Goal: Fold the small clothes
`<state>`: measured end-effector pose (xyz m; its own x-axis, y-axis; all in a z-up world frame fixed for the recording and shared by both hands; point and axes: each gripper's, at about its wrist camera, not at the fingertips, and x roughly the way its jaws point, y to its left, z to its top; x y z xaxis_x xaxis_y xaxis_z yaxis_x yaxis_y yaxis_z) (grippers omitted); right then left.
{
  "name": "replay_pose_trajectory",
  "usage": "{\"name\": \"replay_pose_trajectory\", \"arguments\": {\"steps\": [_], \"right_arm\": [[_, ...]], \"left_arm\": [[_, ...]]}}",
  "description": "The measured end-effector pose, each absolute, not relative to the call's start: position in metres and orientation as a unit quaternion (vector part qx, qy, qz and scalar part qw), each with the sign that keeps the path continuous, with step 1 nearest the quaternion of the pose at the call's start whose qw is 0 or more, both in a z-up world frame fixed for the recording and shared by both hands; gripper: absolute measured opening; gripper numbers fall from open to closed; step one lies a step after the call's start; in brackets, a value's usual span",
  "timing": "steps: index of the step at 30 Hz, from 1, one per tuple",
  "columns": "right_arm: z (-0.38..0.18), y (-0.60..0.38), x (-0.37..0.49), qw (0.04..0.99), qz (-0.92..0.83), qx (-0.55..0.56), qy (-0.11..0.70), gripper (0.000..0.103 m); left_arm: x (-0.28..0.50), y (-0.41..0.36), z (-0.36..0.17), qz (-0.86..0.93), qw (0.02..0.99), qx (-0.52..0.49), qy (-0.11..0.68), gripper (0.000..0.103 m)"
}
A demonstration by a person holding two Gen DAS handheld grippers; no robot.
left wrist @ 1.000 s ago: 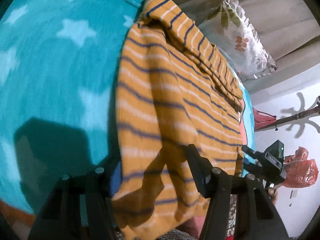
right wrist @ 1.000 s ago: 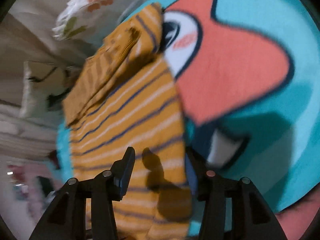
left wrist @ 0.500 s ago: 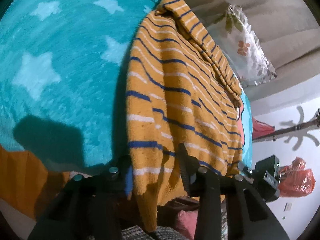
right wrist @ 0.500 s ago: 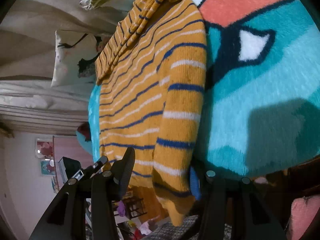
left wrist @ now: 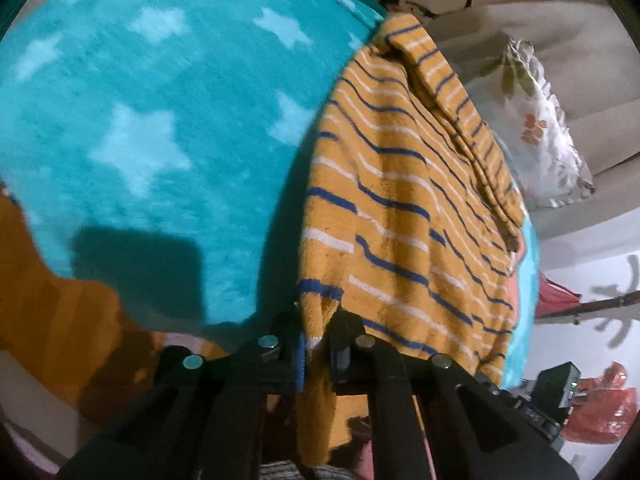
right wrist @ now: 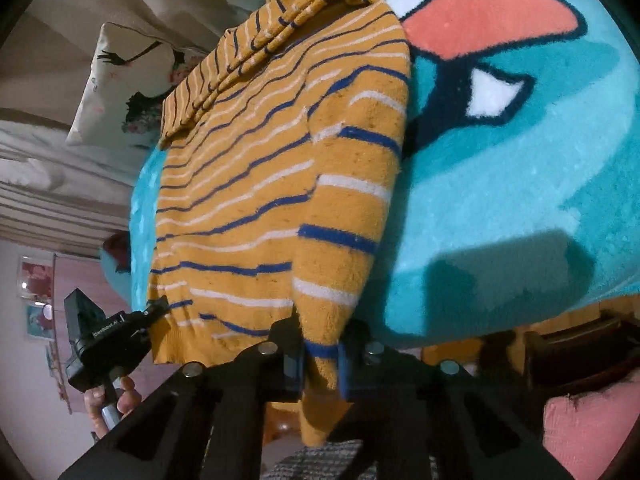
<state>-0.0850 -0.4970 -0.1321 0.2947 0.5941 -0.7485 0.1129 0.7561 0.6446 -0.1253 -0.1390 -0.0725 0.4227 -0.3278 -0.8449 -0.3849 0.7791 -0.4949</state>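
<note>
You have the mustard-yellow knitted sweater with blue and white stripes (left wrist: 400, 208) pinched at its near hem by both tools: your left gripper (left wrist: 318, 344) is clamped on one corner and your right gripper (right wrist: 320, 350) on the other. The sweater stretches straight away from both grippers across the fluffy turquoise blanket with pale stars (left wrist: 160, 120), its long axis running from hem to the bunched collar end at the far side. Neither hand is nearer, so the fold likely carries the hem forward toward that collar.
</note>
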Motion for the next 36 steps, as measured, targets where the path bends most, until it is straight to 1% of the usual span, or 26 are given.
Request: {"name": "replay_pose_trajectory", "arguments": {"steps": [3,6,9,14,19,22,26,30,33,36], "right_arm": [[-0.127,-0.512,-0.095,0.731,0.186,0.323,0.571,0.01],[-0.112,-0.523,-0.115,0.733,0.209,0.314,0.566,0.007],[-0.107,-0.534,-0.132,0.731,0.209,0.324,0.563,0.007],[-0.119,-0.54,-0.132,0.725,0.191,0.355,0.559,0.007],[-0.105,-0.539,-0.127,0.73,0.21,0.349,0.549,0.007],[-0.095,-0.541,-0.115,0.73,0.22,0.357,0.541,0.007],[-0.071,-0.546,-0.077,0.738,0.231,0.367,0.518,0.007],[-0.049,-0.552,-0.013,0.748,0.217,0.386,0.495,0.007],[-0.044,-0.555,0.053,0.753,0.185,0.406,0.484,0.007],[-0.053,-0.559,0.113,0.762,0.139,0.407,0.484,0.007]], "left_arm": [[-0.144,-0.131,-0.045,0.025,0.794,-0.318,0.518,0.007],[-0.157,-0.117,-0.019,0.017,0.803,-0.329,0.496,0.007],[-0.164,-0.127,-0.019,0.017,0.805,-0.319,0.5,0.007],[-0.157,-0.134,-0.032,0.018,0.791,-0.325,0.517,0.007],[-0.149,-0.131,-0.016,0.018,0.802,-0.318,0.505,0.007],[-0.131,-0.125,-0.003,0.012,0.809,-0.321,0.492,0.007],[-0.081,-0.116,0.017,0.0,0.822,-0.319,0.472,0.007],[-0.002,-0.119,0.028,-0.013,0.839,-0.297,0.456,0.007],[0.068,-0.128,0.018,-0.019,0.842,-0.278,0.462,0.007],[0.144,-0.141,-0.002,-0.015,0.841,-0.24,0.486,0.007]]}}
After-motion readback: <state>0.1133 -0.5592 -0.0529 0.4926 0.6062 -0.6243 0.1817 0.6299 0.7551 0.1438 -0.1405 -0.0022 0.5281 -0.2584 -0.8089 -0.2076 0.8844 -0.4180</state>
